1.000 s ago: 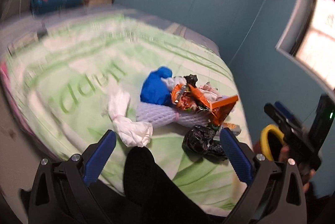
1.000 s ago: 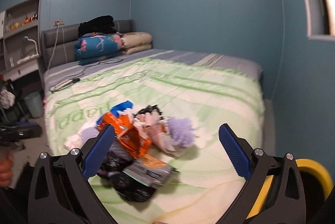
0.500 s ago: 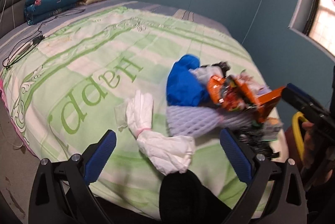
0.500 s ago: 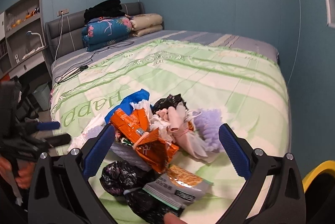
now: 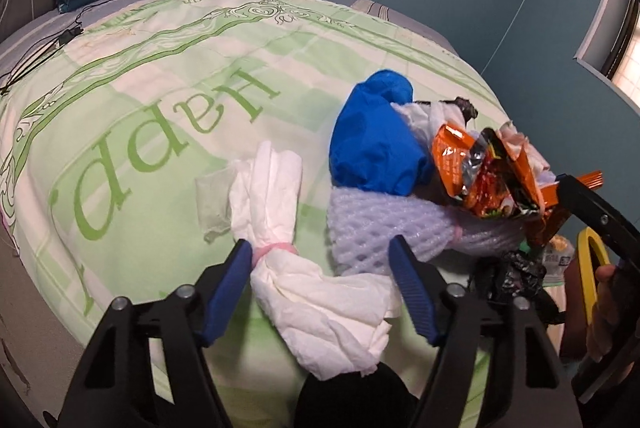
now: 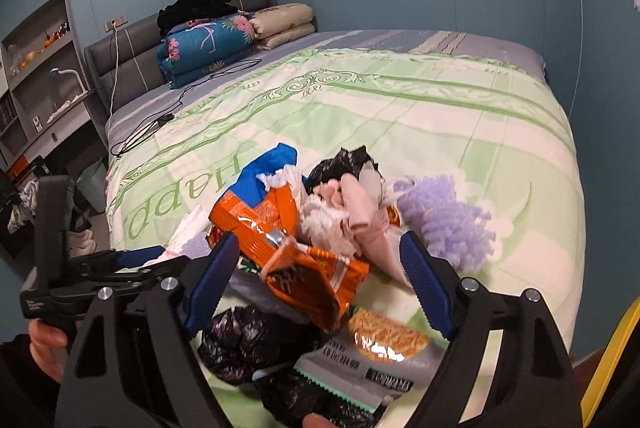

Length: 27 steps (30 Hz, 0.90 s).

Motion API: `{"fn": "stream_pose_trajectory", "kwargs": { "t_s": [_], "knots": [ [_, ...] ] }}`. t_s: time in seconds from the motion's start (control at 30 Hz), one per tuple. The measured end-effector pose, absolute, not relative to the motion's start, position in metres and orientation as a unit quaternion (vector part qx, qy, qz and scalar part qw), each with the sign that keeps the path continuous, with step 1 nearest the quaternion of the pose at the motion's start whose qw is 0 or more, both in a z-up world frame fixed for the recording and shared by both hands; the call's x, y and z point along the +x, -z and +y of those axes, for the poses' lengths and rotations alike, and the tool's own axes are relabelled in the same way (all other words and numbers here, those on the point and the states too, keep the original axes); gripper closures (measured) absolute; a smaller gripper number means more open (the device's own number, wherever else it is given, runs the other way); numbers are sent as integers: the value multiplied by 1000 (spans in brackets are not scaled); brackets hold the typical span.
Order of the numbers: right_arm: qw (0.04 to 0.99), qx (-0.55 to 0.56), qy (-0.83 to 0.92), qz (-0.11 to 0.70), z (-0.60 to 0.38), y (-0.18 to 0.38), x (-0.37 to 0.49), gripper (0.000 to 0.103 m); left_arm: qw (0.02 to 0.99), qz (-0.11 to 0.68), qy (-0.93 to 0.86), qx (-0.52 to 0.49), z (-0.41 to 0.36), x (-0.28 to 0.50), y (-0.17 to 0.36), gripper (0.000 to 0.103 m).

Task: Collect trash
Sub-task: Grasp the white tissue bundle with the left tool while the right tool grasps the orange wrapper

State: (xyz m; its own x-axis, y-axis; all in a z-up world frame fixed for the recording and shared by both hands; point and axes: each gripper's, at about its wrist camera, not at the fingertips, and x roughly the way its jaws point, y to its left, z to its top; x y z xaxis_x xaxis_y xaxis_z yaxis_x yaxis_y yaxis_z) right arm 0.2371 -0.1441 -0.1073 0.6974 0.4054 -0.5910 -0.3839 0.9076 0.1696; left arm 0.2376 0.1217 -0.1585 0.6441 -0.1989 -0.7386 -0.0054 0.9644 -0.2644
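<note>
A pile of trash lies near the foot edge of the green bedspread. In the left wrist view my left gripper is open, its blue fingers on either side of a white tied tissue bundle. Behind it lie a lilac foam net, a blue bag and an orange snack wrapper. In the right wrist view my right gripper is open around the orange wrapper. Below it lie black bags and a grey snack packet.
A yellow bin rim shows off the bed's right corner; it also shows in the right wrist view. Folded quilts sit at the headboard. A black cable runs across the bed. Shelves stand at left.
Both grippers have moved in closer to the trash pile. The left one now straddles the white tissue bundle; the right one now straddles the orange wrapper.
</note>
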Motion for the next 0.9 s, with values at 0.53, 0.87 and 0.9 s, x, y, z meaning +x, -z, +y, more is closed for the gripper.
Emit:
{"fn": "stream_pose_trajectory", "kwargs": {
  "t_s": [0.53,0.87,0.9],
  "knots": [
    [908,46,-243,338,-147,103,231,83,906,397,26,-141,133,220,154,85],
    [915,76,-250,306,-171,70,208,88,918,367,29,-147,133,202,133,86],
    [916,79,-251,303,-174,67,205,88,919,363,29,-150,134,200,130,86]
  ]
}}
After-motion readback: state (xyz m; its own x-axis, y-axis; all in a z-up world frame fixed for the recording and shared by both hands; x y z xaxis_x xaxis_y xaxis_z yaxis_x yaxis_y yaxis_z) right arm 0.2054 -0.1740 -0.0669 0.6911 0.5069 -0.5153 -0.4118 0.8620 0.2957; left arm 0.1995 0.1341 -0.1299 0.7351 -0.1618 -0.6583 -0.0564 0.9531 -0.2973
